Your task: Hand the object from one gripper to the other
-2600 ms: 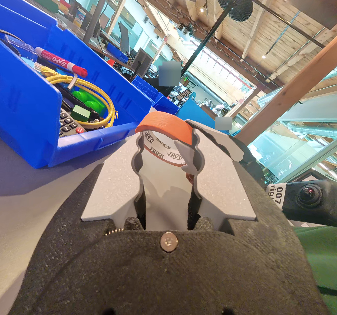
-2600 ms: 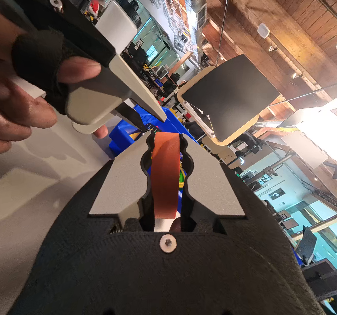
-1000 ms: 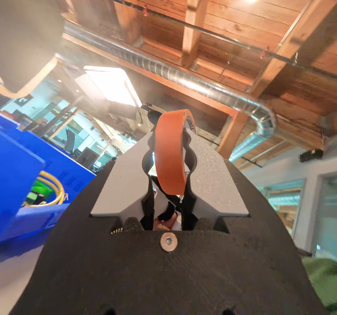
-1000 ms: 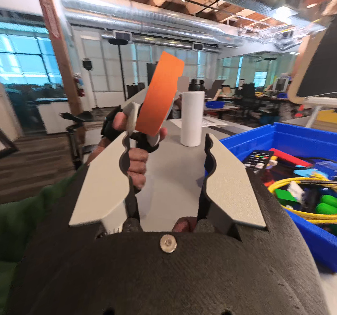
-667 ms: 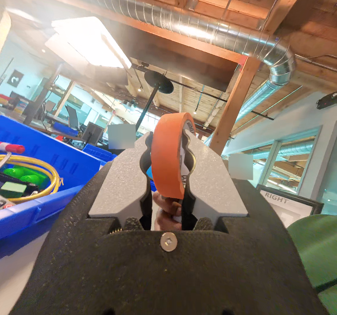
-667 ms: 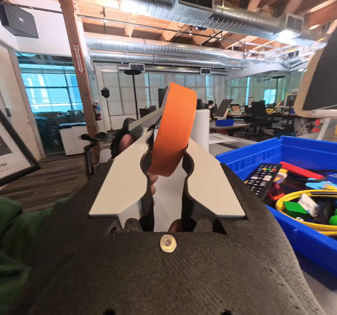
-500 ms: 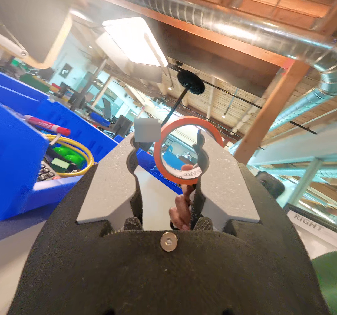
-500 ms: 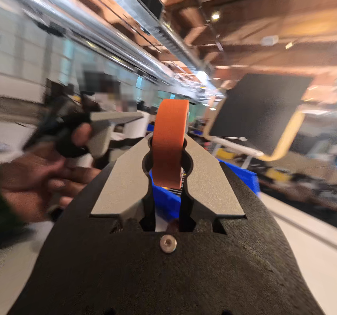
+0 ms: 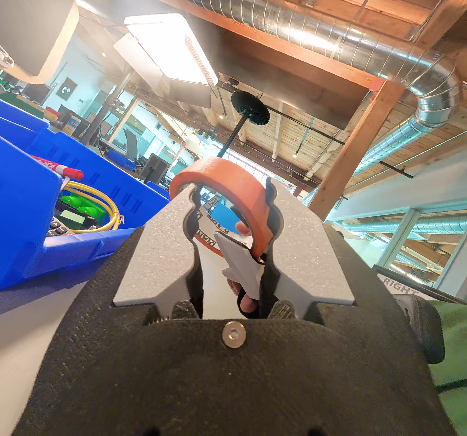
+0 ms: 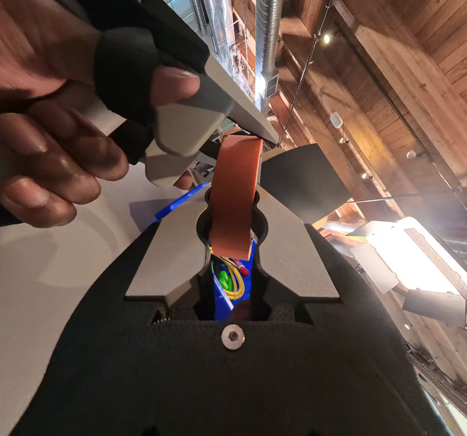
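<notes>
Orange tape roll (image 10: 233,196) held in the air above the table, pinched across its width by the right gripper (image 10: 231,218), jaws narrow on the band, edge-on to that camera. In the left wrist view the roll (image 9: 227,186) sits at the fingertips of the left gripper (image 9: 232,211), its open hole turned toward the lens; jaws part-open, bracketing it, though whether they press on it I cannot tell. Right gripper's finger (image 9: 240,259) reaches through the hole. Blue bin (image 9: 30,221) lies beside, to the left.

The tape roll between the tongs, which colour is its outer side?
Orange; the roll of tape shows it best in the right wrist view.
</notes>
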